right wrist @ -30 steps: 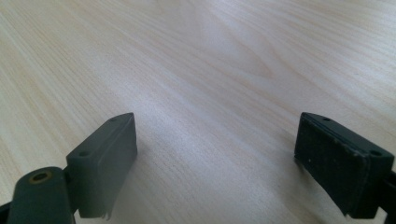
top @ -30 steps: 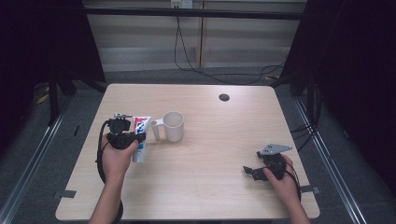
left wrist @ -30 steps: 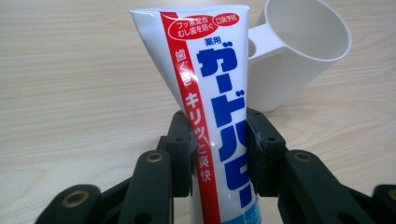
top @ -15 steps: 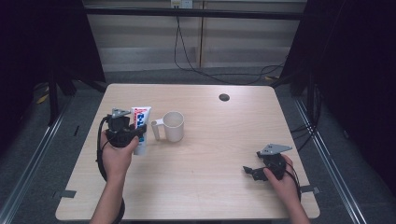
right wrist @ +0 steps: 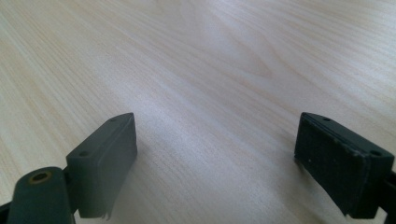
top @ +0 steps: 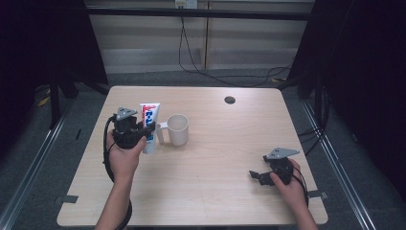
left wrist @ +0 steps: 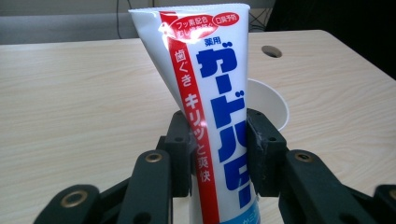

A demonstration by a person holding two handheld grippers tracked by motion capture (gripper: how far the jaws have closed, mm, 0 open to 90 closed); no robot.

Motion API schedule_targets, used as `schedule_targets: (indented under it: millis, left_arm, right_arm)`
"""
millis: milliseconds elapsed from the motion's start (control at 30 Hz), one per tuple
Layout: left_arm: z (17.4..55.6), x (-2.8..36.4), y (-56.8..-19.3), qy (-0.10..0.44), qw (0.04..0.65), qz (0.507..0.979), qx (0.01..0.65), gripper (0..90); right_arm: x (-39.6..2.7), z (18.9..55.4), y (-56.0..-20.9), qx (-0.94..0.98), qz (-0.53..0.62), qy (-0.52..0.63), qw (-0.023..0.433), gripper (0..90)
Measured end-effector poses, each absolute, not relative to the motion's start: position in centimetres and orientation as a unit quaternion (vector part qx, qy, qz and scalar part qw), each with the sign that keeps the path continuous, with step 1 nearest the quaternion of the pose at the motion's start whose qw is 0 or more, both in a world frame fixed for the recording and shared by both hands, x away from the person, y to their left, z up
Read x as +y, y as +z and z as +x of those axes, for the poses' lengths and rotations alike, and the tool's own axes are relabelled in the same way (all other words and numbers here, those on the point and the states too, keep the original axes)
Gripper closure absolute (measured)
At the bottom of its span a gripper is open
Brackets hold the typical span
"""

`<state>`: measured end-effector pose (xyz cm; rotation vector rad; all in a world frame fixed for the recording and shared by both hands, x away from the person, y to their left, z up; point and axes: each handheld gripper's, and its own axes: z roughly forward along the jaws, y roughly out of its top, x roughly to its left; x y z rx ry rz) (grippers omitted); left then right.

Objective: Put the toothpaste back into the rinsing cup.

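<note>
I see the counter (top: 210,191) as a pale wood-grain top with rounded corners; a small dark round hole (top: 230,99) sits near its far edge, right of centre.

On the left half of the counter stands the mug (top: 177,129), cream-coloured, upright, mouth up, with its handle turned toward my left claw. In the left gripper view the mug's rim (left wrist: 273,100) shows just behind the tube.

The toothpaste tube (top: 150,127) stands upright just beside the mug's handle, wide crimped end up. It is white with a red stripe and blue lettering. In the left gripper view the tube (left wrist: 210,93) leans slightly and rises between the two jaws.

My left claw (top: 143,132) is clenched on the toothpaste tube: both pads press the tube's lower body, one on each side. I cannot tell whether the tube's bottom end touches the counter.

My right claw (top: 256,176) rests low at the near right part of the counter, well apart from the mug and the tube. In the right gripper view the right claw (right wrist: 215,158) is released: its jaws stand wide apart with bare counter (right wrist: 210,70) between them.
</note>
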<state>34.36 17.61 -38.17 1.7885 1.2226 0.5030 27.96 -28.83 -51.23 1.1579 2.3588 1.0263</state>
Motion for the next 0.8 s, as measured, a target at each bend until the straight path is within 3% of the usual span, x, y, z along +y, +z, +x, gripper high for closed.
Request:
schedule_targets:
  millis: [800]
  left_arm:
    - [35.4,14.8,-37.8,0.218,0.476,0.713,0.465,66.1]
  right_arm:
    - [-28.8,28.0,-51.2,0.826,0.405,0.359,0.16,12.6]
